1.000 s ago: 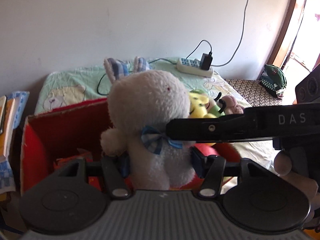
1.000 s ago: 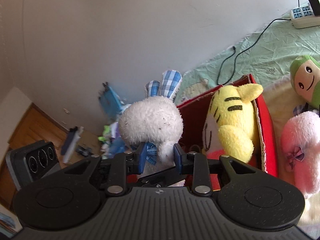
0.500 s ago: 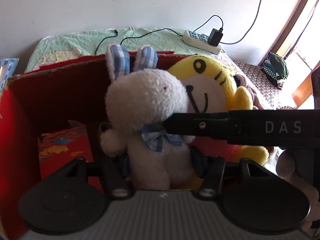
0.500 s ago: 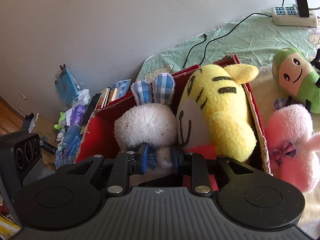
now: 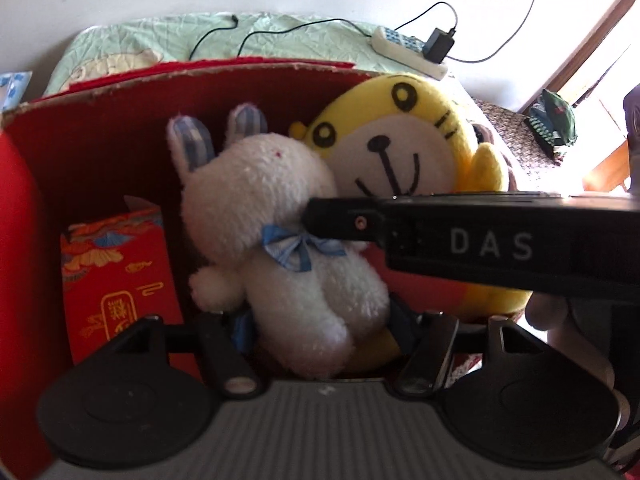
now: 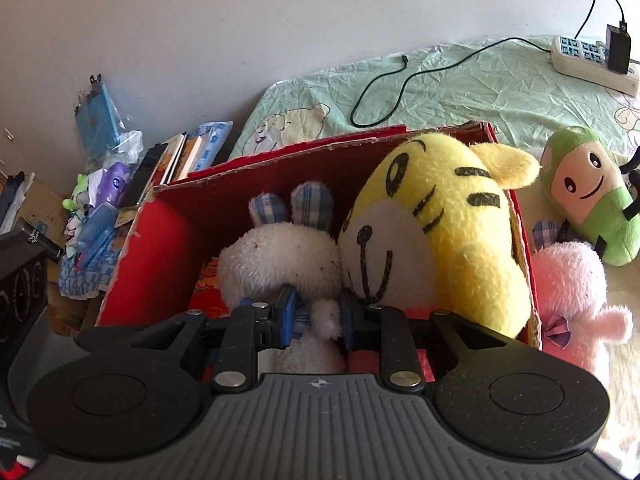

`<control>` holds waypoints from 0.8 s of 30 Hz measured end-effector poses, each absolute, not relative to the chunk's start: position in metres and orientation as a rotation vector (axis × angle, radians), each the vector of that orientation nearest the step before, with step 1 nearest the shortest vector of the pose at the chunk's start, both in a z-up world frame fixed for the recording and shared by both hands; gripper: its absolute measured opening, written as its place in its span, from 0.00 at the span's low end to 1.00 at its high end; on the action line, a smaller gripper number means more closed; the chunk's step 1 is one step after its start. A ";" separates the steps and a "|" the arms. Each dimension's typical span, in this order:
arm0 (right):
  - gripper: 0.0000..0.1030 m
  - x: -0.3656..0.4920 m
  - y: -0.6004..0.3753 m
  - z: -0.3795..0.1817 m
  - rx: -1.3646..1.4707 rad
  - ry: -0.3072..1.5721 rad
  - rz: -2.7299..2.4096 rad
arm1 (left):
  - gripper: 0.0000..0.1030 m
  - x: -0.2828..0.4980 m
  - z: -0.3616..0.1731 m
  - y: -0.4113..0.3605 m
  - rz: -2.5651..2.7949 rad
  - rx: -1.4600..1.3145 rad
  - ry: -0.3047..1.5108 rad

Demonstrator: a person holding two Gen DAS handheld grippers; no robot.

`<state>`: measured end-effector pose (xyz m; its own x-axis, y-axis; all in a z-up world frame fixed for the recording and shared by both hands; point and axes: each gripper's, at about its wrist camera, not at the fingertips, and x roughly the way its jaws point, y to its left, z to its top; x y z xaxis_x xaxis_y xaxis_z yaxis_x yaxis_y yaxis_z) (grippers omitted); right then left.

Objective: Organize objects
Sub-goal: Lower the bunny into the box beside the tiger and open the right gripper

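White rabbit (image 5: 280, 240) lower, inside red box (image 5: 100, 120).

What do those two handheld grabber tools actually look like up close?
Both are black plastic. The left gripper and right gripper each have a ribbed grey top plate, two round black discs at the sides, silver rivets and blue finger pads. The right one's side reads "DAS" in pale letters.

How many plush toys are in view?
4: white rabbit and yellow tiger inside the red box; pink plush and green plush on the bed beside it. Others may be hidden.
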<state>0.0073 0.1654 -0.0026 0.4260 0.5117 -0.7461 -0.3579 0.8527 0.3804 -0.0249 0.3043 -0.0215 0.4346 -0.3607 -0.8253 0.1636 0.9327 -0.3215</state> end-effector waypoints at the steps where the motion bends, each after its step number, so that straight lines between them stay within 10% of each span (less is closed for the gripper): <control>1: 0.22 0.007 0.166 -0.004 0.166 0.987 0.549 | 0.66 -0.024 -0.021 0.304 -0.321 -0.201 1.084; 24: 0.26 -0.013 0.145 -0.002 0.302 0.949 0.554 | 0.91 -0.038 0.003 0.307 -0.146 -0.045 1.045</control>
<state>-0.0130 0.1453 -0.0022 0.4583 0.5702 -0.6818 -0.3133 0.8215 0.4765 -0.0377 0.3067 0.0032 0.4929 -0.1419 -0.8584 0.0991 0.9893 -0.1066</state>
